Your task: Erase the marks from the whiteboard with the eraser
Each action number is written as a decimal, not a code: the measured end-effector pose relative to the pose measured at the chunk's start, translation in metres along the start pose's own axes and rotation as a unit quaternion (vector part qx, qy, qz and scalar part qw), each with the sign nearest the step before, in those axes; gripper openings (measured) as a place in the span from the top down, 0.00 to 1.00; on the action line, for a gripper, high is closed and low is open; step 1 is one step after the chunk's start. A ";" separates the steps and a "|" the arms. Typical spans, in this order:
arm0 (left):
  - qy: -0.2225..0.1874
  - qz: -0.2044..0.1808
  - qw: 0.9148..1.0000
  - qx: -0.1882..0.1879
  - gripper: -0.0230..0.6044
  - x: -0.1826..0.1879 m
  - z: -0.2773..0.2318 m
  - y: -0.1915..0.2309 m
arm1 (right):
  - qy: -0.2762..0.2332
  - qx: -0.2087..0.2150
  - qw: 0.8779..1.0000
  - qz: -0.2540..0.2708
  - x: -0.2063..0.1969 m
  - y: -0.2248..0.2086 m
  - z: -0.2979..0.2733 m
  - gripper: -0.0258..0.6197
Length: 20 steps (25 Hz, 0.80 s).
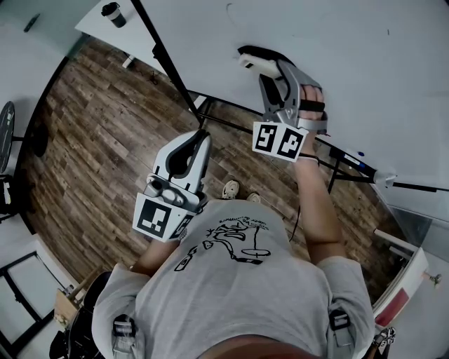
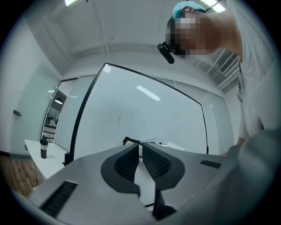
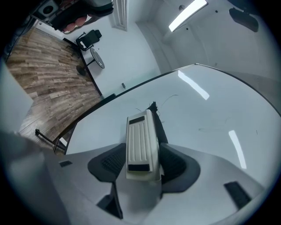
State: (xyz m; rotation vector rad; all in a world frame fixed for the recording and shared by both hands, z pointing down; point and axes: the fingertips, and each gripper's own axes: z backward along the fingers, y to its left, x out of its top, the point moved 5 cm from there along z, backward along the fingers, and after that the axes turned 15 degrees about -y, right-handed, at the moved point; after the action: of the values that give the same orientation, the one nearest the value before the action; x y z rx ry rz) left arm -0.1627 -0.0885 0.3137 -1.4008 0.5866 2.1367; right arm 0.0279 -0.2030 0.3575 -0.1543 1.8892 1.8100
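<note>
The whiteboard (image 1: 337, 70) fills the top of the head view, with a faint curved mark (image 1: 230, 10) near its upper edge. My right gripper (image 1: 263, 64) is shut on the eraser (image 1: 254, 62), a white ribbed block with black felt, held against the board. In the right gripper view the eraser (image 3: 141, 147) sits between the jaws of the right gripper (image 3: 144, 151), and thin faint lines (image 3: 169, 97) show on the whiteboard (image 3: 206, 114) just past it. My left gripper (image 1: 202, 137) hangs lower near the board's black frame, shut and empty. My left gripper (image 2: 140, 149) faces the whiteboard (image 2: 145, 114).
A black cup (image 1: 114, 12) stands on a white table (image 1: 98, 28) left of the board. The board's stand legs (image 1: 210, 116) and marker tray (image 1: 351, 163) cross the wooden floor (image 1: 98, 140). An office chair (image 3: 90, 39) stands farther off.
</note>
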 end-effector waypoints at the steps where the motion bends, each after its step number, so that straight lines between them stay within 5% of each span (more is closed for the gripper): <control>1: 0.000 0.000 1.000 0.000 0.90 0.000 0.000 0.000 | 0.001 0.003 1.000 0.000 -0.001 0.002 -0.001 0.58; 20: 0.003 -0.001 1.000 0.006 0.90 0.001 0.005 0.004 | 0.035 0.100 0.994 -0.005 -0.033 0.101 -0.015 0.58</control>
State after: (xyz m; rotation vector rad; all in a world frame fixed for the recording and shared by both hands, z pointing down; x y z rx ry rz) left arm -0.1696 -0.0885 0.3151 -1.4017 0.5996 2.1231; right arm 0.0094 -0.2157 0.4620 -0.1575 2.1023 1.6166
